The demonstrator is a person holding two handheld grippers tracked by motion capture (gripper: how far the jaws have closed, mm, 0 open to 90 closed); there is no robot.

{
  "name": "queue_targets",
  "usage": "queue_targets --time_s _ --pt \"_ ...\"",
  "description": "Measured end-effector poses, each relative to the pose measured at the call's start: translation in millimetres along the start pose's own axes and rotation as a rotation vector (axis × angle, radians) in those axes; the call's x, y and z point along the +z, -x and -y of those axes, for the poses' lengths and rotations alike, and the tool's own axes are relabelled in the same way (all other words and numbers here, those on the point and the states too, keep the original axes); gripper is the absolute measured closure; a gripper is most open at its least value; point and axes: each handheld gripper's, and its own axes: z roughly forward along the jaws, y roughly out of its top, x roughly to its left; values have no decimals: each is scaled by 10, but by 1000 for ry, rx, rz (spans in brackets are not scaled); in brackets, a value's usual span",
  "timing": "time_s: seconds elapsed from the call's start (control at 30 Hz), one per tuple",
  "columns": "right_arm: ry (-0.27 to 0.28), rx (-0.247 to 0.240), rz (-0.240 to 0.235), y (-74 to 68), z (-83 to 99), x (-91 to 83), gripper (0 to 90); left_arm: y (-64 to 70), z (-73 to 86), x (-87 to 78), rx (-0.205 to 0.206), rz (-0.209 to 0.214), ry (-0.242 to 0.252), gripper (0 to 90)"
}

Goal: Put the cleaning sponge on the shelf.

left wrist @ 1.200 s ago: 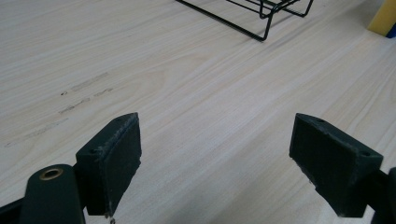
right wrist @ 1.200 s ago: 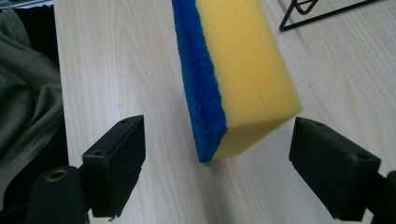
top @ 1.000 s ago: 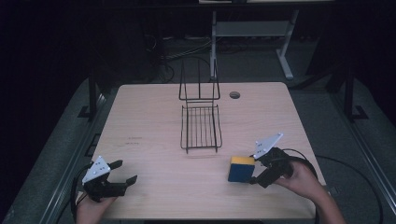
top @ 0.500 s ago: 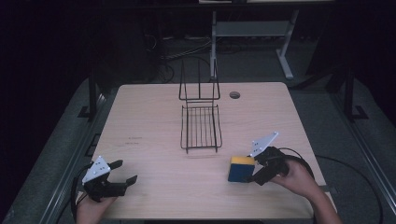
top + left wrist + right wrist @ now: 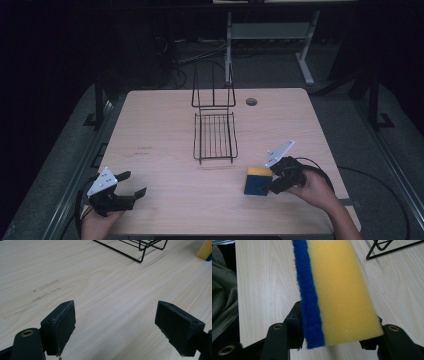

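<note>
On the worktop [image 5: 165, 125], near a wire rack [image 5: 215, 134], we grasp the sponge [image 5: 257, 180]: it sits between the right tongs [image 5: 267, 187], which clamp it. The left tongs [image 5: 132, 185] rest apart, empty. Next, we judge, comes a lift toward the rack.

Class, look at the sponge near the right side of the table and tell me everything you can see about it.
The sponge is a block of yellow foam with a fuzzy blue scouring layer along one face. It looks soft, porous and dry. The right tool grips it, one jaw on the blue face and one on the yellow. In the high view it stands on edge on the wooden table, yellow up, in front of the wire rack and apart from it.
</note>
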Motion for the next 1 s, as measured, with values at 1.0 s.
queue_targets --time_s 1.0 --pt "29 -8 -14 31 -93 -70 555 1 -8 -5 3 -1 2 162"
